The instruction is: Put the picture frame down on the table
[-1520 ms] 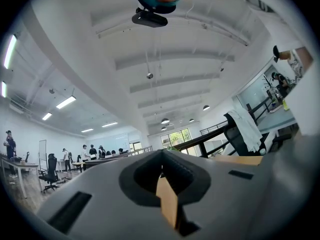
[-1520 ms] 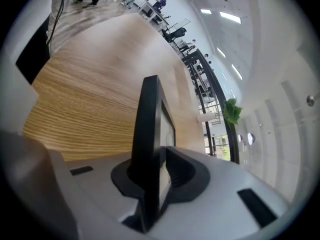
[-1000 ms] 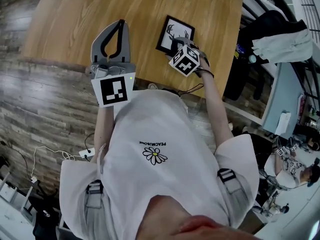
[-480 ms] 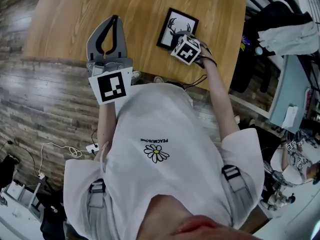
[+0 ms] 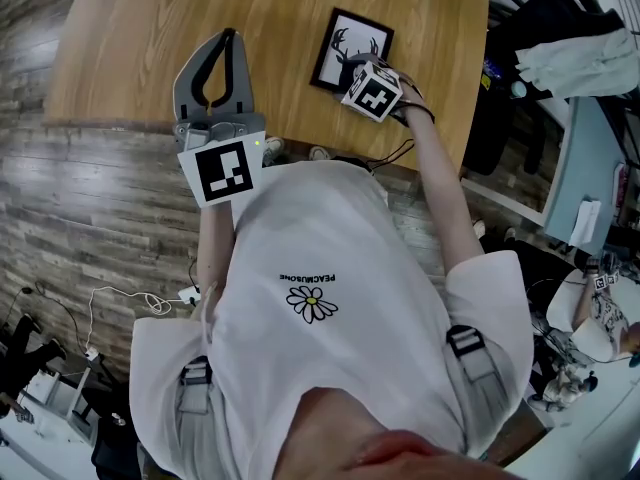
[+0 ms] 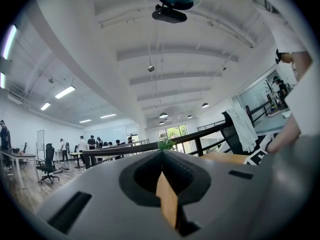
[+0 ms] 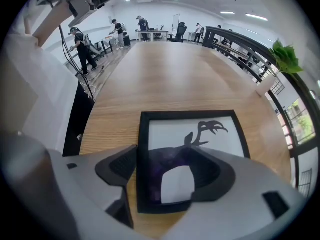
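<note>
The black picture frame (image 5: 345,48) with a deer silhouette lies flat on the wooden table (image 5: 150,38) near its right end. My right gripper hangs over the frame's near edge, pointing steeply down, with only its marker cube (image 5: 372,93) showing in the head view. In the right gripper view the frame (image 7: 200,126) lies below the right gripper (image 7: 165,179). Its jaws have just been opening and stand wide, straddling one side border without pressing on it. My left gripper (image 5: 232,36) is held level over the table's near edge, tips together, empty.
The table's near edge runs below both grippers, with wood-plank floor and a white cable (image 5: 130,298) beyond it. A dark coat and chairs (image 5: 560,38) crowd the table's right side. A potted plant (image 7: 285,59) and a railing stand past the far corner.
The right gripper's marker cube has shifted slightly over the frame's near edge. The frame lies in the same place, and the left gripper has kept still.
</note>
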The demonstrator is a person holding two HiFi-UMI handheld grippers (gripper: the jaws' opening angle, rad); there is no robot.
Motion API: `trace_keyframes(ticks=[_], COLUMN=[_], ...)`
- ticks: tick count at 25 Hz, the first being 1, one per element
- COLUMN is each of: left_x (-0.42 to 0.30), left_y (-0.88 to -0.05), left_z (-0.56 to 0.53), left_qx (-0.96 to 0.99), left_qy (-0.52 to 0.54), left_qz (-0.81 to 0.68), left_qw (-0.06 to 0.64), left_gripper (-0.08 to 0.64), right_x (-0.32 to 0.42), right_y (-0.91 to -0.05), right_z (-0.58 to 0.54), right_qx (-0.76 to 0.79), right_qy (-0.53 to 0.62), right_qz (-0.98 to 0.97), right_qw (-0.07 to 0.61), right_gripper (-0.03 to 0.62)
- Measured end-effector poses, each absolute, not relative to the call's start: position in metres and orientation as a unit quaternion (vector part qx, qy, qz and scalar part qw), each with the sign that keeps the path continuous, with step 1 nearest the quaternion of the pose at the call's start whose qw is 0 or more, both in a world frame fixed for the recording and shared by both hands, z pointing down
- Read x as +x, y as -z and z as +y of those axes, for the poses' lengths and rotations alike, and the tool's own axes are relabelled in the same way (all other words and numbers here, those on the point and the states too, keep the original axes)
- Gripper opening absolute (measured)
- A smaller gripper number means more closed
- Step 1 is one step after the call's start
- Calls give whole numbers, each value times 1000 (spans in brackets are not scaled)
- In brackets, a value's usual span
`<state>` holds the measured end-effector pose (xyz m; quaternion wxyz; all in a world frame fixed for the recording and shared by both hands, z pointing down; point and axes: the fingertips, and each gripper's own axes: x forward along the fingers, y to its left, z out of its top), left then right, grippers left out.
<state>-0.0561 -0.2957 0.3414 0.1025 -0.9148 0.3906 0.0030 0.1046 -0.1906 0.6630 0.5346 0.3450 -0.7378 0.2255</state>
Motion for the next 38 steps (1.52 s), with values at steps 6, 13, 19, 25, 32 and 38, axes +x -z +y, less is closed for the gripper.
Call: trace_keyframes(ticks=[6,13,19,25,32,38], left_x=[-50,-49,-42,-39,-41,-46], left_y=[-328,-305,-284,-262,-272,-279], left_z=[-298,-304,-297,-281,-273,-269], left_qx=[-916,-913,-918,-917,-917,-914], left_qy=[-35,-76,-80,-100,-80,-77], left_qz=[395,395,380,372,377,386], left_qw=[65,65,81,104,105,101], left_gripper=[15,15,15,15,15,15], right_x=[111,112,117,118,104,93], right_y=[-647,-513,-380,-322,-321,-326], right_z=[-187,-234,-258,-243,-224,-220], right_qx=[372,478,601,677,724,717], right_qy=[-208,-123,21,76,51,55], right_qz=[-727,-771,-762,-722,-688,-694], right_qw=[538,402,240,121,23,26], right_gripper=[298,290,152,17,8,6])
